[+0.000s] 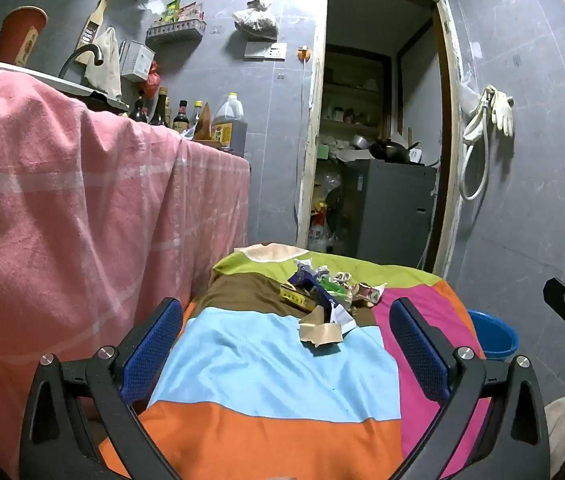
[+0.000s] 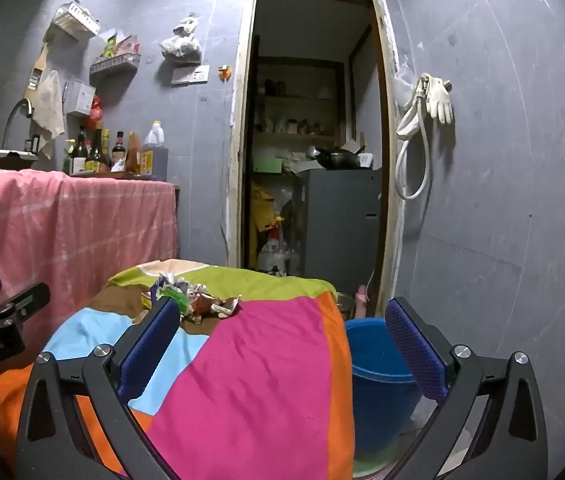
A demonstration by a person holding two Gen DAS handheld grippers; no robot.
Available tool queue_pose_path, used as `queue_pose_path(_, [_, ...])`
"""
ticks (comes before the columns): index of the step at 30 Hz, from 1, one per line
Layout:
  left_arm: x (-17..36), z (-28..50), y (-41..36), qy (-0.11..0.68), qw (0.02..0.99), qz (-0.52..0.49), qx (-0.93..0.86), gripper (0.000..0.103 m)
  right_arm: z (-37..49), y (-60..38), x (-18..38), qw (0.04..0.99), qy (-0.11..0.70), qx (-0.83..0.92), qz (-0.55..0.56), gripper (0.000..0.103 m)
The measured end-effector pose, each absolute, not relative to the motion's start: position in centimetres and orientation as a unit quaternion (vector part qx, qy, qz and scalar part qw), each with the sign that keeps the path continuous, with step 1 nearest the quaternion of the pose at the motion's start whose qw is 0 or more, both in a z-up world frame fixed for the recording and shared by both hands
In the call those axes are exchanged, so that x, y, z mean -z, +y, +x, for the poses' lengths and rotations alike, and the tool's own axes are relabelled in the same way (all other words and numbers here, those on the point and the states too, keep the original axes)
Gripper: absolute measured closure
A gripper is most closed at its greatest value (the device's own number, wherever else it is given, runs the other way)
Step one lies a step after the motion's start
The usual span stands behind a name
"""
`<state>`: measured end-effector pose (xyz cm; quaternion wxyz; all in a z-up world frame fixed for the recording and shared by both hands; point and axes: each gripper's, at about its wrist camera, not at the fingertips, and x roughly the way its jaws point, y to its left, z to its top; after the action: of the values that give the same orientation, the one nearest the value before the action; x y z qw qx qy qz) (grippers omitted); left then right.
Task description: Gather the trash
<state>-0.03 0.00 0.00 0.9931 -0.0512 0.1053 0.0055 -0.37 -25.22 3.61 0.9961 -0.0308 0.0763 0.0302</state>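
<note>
A pile of trash [image 1: 324, 294] lies on a table covered with a multicoloured cloth [image 1: 266, 364]: crumpled wrappers, a dark blue packet, a yellow box and a torn brown paper piece [image 1: 321, 332]. It also shows in the right wrist view [image 2: 192, 300]. My left gripper [image 1: 286, 340] is open and empty, above the light blue patch, short of the pile. My right gripper [image 2: 282, 340] is open and empty, over the pink patch near the table's right edge. A blue bucket [image 2: 378, 372] stands on the floor right of the table, also visible in the left wrist view [image 1: 496, 338].
A counter draped in pink cloth [image 1: 74, 208] stands close on the left, with bottles [image 1: 180, 116] on top. An open doorway [image 2: 314, 140] with a grey cabinet lies behind the table. A grey tiled wall with a hose and gloves [image 2: 430, 108] runs along the right.
</note>
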Motion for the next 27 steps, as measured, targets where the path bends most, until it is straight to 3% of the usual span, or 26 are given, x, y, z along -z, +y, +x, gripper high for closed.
queue_pose_path(27, [0.8, 0.6, 0.7, 0.116, 0.992, -0.049, -0.007, 0.002, -0.4, -25.2, -3.5, 0.996, 0.08, -0.034, -0.03, 0.0])
